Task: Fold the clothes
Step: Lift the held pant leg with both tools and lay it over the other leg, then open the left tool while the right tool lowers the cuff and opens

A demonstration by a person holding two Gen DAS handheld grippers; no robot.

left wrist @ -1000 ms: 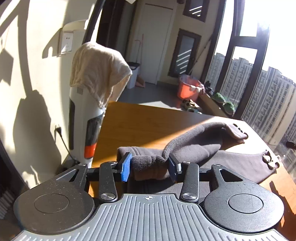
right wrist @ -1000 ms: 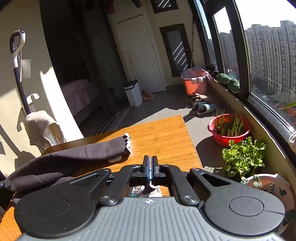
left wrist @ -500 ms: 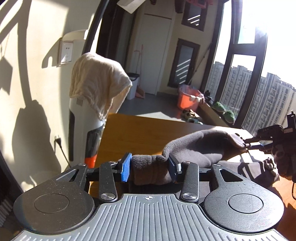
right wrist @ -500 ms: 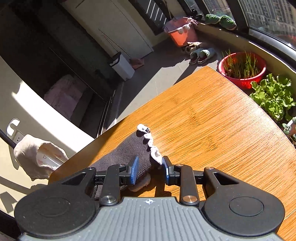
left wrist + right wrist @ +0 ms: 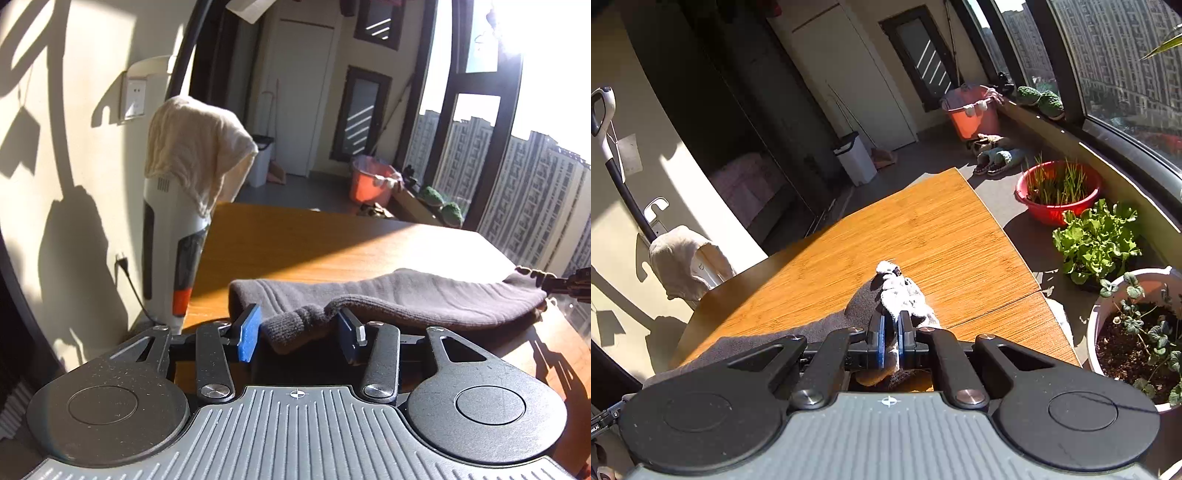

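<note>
A dark grey knit garment [image 5: 406,295] lies stretched across the near part of the wooden table [image 5: 314,240], w/ a ribbed cuff end bunched up close to the left-wrist camera.

Left gripper [image 5: 300,330]: jaws set wide apart, blue pads on either side of the ribbed cuff. The cuff sits in the gap — it looks loose betw. the pads rather than pinched, touching at most the right-hand one.

Right gripper [image 5: 891,341]: jaws nearly closed, clamped on the other end of the garment, where a pale grey patterned edge [image 5: 901,291] sticks up and forward past the pads. In the left-wrist view the tip of that gripper shows at the far right edge, meeting the garment's end there. From the right-wrist view the grey fabric runs back to the left, over the table edge toward the camera.

Beside the table on the left stands a white upright vacuum [image 5: 166,251] w/ a cream cloth [image 5: 195,155] draped over its top. To the right of the table, on the floor by the window — a red basin of grass-like shoots [image 5: 1056,192], leafy greens [image 5: 1097,236] and a white pot w/ soil [image 5: 1137,332]. An orange bucket [image 5: 971,110] sits further back.
</note>
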